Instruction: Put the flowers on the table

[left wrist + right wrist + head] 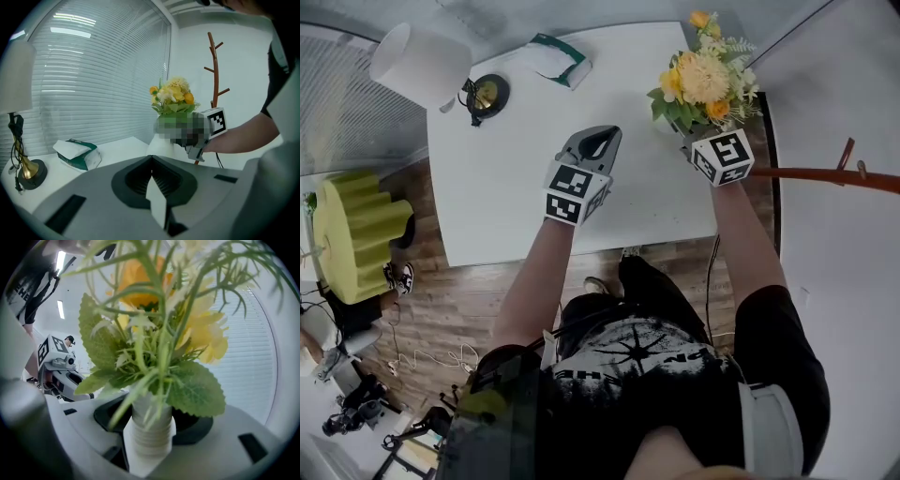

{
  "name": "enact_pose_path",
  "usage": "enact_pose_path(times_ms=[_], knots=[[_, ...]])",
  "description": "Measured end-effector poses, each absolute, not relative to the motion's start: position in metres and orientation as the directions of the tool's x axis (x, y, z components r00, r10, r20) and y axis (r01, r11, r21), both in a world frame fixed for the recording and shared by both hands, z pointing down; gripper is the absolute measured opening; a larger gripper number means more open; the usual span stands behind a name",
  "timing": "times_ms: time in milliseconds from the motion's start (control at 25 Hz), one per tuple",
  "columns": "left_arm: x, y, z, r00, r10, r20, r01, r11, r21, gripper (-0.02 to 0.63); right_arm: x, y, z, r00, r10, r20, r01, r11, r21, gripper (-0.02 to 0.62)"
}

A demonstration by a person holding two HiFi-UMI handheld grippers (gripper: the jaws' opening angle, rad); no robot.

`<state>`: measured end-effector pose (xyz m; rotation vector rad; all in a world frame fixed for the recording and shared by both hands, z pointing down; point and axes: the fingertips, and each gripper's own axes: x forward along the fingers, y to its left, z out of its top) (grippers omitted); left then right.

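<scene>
**Fig. 1.** Head view with the 2 gripper views. The flowers (705, 80), an artificial bunch of yellow and orange blooms with broad green leaves, stand in a white ribbed vase (150, 427) at the far right corner of the worktop (534, 187). No view shows whether the vase base rests on that surface or is held just above it.

The right claw (692, 136) is clamped on the vase, its jaws standing wide around the ribbed body below the leaves. The left claw (595, 145) has its jaws together with nothing between them, and it hovers over the middle of the worktop, well apart from the vase. A lamp (417, 61) and a tissue pack (558, 58) lie along the far edge, toward the far left corner.

**Handling (judged).** The bunch is probably light and springy. The stems and leaves would bend rather than bear a load, so the rigid vase body is the proper place to grip. Its ribs should resist slipping. The tall top may make it tip-prone, so it should be kept upright and set down flat before release.
</scene>
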<state>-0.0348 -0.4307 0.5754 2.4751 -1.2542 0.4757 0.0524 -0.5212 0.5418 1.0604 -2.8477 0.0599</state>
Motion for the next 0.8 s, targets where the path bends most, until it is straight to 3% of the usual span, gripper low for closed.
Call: enact_pose_path(times_ms=[800], knots=[[-0.026, -0.425, 0.570, 0.574, -0.703, 0.419, -0.807, -0.572, 0.145, 0.011, 0.061, -0.518, 0.551, -0.744, -0.649, 0.160, -0.664, 0.744, -0.074, 0.284]])
